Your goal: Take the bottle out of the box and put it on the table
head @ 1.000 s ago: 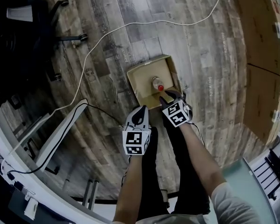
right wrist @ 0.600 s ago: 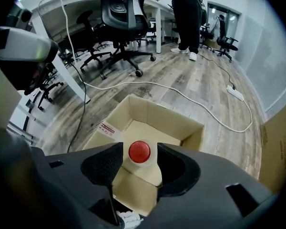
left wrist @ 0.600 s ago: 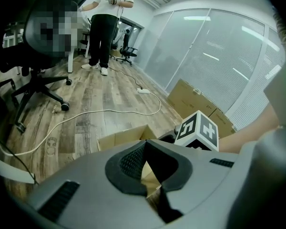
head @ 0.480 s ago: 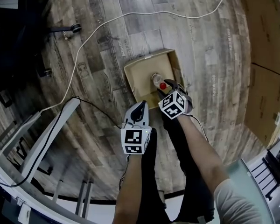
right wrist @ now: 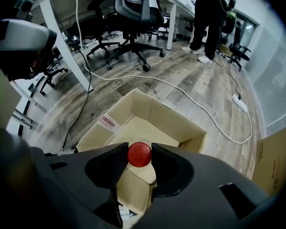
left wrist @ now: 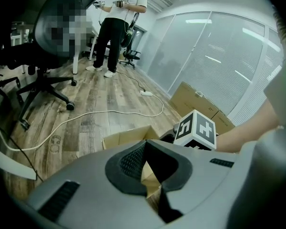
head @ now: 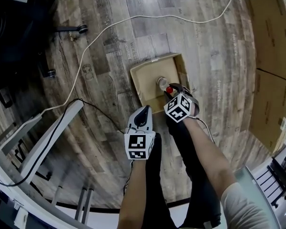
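An open cardboard box stands on the wood floor. In it a clear bottle stands upright with its red cap up. My right gripper points steeply down over the box's near right corner. Its jaws are closing, with the cap between them and both pads touching it. My left gripper hangs just outside the box's near wall, shut and holding nothing. In the left gripper view its tips meet, and the right gripper's marker cube shows beyond them.
A white cable runs across the floor behind the box. Black office chairs stand at the left, a white desk leg at the near left. Large cardboard boxes fill the right. A person stands far off.
My right gripper has come down and forward from the box's near edge onto the bottle's red cap. The left gripper has sunk a little beside the box.
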A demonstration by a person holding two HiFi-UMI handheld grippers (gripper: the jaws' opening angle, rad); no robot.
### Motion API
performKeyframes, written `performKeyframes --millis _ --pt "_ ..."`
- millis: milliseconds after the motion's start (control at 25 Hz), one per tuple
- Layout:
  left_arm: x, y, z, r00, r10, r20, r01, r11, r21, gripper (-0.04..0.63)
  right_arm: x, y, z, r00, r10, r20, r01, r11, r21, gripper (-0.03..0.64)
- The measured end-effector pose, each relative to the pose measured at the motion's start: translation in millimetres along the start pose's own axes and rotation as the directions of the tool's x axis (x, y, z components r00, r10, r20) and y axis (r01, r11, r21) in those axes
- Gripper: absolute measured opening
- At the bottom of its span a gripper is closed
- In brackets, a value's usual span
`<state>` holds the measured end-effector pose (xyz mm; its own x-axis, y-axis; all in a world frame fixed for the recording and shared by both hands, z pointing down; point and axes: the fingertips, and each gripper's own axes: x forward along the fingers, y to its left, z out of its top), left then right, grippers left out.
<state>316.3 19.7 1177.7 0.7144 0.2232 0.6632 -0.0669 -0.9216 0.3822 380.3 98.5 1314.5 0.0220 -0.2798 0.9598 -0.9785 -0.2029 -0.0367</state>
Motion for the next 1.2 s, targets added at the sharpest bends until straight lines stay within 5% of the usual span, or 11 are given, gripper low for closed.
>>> performKeyframes --millis 1200 --pt "-176.0 -84.2 187.6 0.997 -0.028 0.071 0.021 0.995 0.097 0.012 -319.7 9.4 113.4 0.995 0.056 0.077 -0.040 0.980 -0.196 0.179"
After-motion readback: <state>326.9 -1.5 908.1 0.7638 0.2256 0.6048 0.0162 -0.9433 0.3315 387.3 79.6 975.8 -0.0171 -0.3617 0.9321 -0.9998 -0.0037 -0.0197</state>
